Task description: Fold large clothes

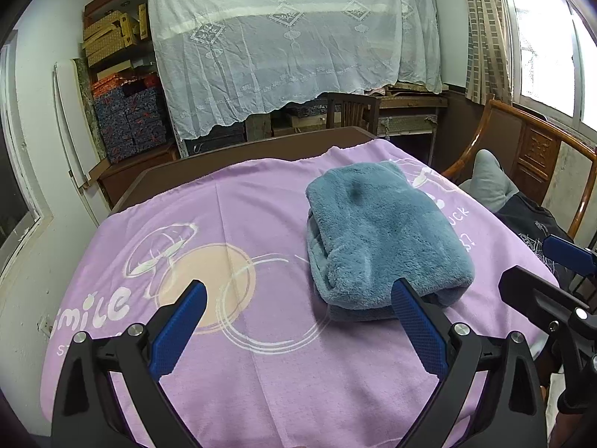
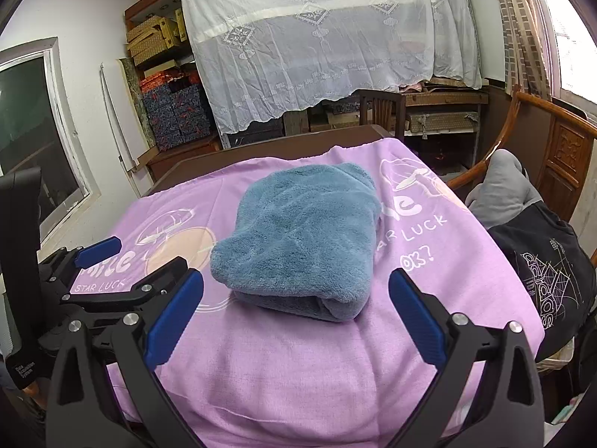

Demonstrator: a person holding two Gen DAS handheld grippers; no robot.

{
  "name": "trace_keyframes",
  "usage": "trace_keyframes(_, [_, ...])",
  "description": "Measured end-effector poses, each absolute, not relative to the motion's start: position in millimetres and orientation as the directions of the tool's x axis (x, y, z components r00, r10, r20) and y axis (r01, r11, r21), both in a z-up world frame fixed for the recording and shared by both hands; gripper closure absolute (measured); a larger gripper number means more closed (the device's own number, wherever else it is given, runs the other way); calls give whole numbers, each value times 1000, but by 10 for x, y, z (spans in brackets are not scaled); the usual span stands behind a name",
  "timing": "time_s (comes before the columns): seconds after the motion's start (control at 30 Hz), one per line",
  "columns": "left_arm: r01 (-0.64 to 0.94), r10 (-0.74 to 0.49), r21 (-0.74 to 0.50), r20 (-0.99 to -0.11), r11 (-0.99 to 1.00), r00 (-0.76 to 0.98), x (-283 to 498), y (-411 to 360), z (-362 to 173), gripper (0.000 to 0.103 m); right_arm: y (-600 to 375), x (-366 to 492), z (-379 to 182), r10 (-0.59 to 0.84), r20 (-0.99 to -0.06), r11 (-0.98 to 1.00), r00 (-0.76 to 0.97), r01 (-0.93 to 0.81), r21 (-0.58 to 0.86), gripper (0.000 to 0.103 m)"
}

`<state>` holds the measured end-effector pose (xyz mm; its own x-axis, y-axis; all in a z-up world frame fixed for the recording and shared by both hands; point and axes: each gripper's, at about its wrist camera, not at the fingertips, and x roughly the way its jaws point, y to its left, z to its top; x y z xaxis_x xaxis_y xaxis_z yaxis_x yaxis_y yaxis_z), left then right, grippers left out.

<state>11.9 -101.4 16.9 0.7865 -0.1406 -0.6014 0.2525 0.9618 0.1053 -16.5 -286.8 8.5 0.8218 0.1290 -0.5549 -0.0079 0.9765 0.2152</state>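
A blue fleece garment (image 1: 380,235) lies folded in a compact bundle on the purple printed cloth (image 1: 231,354) that covers the table. It also shows in the right wrist view (image 2: 302,242). My left gripper (image 1: 298,298) is open and empty, just in front of and left of the bundle, its right finger near the bundle's front edge. My right gripper (image 2: 296,291) is open and empty, in front of the bundle. The right gripper shows at the right edge of the left wrist view (image 1: 552,272); the left gripper shows at the left of the right wrist view (image 2: 123,261).
A grey garment (image 2: 503,190) and a black printed garment (image 2: 548,261) lie on a wooden chair (image 2: 522,100) to the right of the table. Behind the table stand a dark chair (image 2: 380,108) and shelves under a white lace sheet (image 2: 321,37). Boxes (image 2: 175,115) are stacked at the back left.
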Motion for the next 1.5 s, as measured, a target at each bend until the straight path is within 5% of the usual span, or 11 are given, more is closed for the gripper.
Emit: trace_keyframes(1.5, [274,-160,79,-647,958,746,183,-1013,41,3,-2758,-161,-13,137,-575,980,806,-27,195,6])
